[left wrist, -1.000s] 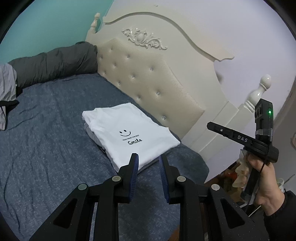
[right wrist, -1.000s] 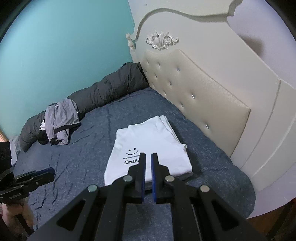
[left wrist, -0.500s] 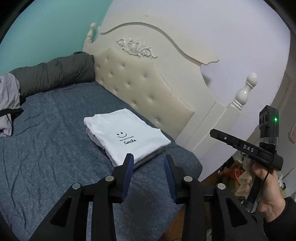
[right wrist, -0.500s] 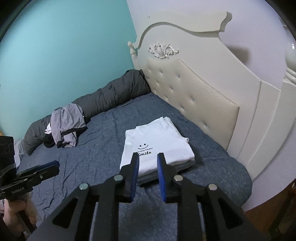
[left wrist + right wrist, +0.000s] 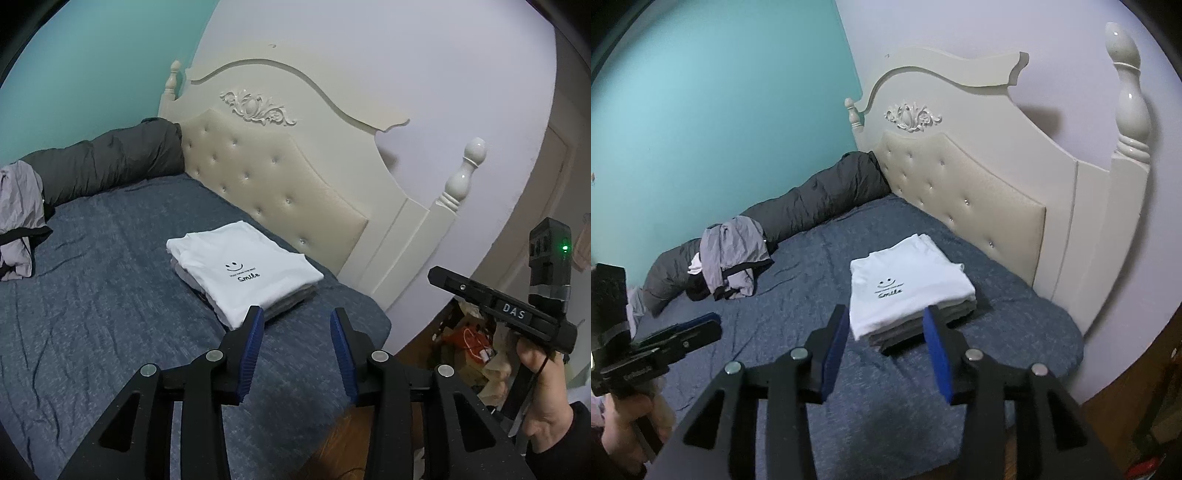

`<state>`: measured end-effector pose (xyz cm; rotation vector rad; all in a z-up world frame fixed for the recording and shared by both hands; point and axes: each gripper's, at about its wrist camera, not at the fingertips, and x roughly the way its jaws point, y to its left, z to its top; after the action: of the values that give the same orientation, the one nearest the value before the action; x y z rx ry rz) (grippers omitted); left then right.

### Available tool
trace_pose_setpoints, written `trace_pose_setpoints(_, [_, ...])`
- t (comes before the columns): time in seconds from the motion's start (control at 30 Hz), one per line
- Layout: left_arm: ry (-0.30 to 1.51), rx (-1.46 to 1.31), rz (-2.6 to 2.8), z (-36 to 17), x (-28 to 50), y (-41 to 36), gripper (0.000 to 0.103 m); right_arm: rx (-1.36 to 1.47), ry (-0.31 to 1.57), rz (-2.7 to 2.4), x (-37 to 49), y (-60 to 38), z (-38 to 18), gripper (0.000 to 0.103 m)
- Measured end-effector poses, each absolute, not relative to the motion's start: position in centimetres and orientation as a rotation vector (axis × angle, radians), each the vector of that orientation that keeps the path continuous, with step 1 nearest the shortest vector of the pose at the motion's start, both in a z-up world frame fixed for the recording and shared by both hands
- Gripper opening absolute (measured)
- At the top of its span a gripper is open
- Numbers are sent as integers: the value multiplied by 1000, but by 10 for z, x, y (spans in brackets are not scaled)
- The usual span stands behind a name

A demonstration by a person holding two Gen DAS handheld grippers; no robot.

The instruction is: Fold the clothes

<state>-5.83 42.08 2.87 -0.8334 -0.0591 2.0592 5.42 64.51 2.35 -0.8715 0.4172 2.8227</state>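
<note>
A folded white T-shirt with a smiley and the word "Smile" (image 5: 245,271) (image 5: 905,282) tops a small stack of folded clothes on the blue bed (image 5: 92,302) (image 5: 886,406), close to the headboard. My left gripper (image 5: 297,319) hovers well back from the stack, its jaws opening, with nothing between the blue pads. My right gripper (image 5: 884,317) also hangs above the bed short of the stack, jaws opening and empty. Each view shows the other gripper held in a hand (image 5: 543,398) (image 5: 628,413). A crumpled grey garment (image 5: 733,254) (image 5: 18,206) lies further up the bed.
A cream tufted headboard (image 5: 277,177) (image 5: 964,192) with posts borders the bed beside the stack. A dark grey rolled duvet (image 5: 107,158) (image 5: 812,199) lies along the teal wall. Clutter sits on the floor (image 5: 469,339) beyond the bed's corner.
Both grippers have pulled back and up from the folded stack, which now looks smaller and farther. Both sets of jaws have spread apart, the right from nearly shut.
</note>
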Motion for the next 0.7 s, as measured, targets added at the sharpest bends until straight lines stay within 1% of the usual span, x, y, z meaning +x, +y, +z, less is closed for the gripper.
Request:
trace_pose_setpoints(0.03, [-59, -831, 2057, 29, -55, 419, 42, -870, 399, 2817, 58, 641, 25, 44])
trace_pose_setpoints(0.1, [-59, -826, 2052, 29, -50, 414, 43, -860, 392, 2814, 65, 637, 26, 55])
trace_pose_setpoints(0.37, [-34, -813, 2038, 29, -31, 402, 46, -815, 389, 2779, 91, 624, 28, 66])
trace_pose_setpoints(0.47, [-20, -806, 2040, 30, -26, 399, 47, -806, 378, 2770, 98, 618, 26, 68])
trace_pose_setpoints(0.7, [-12, -782, 2046, 34, -15, 387, 54, -784, 333, 2757, 114, 602, 25, 74])
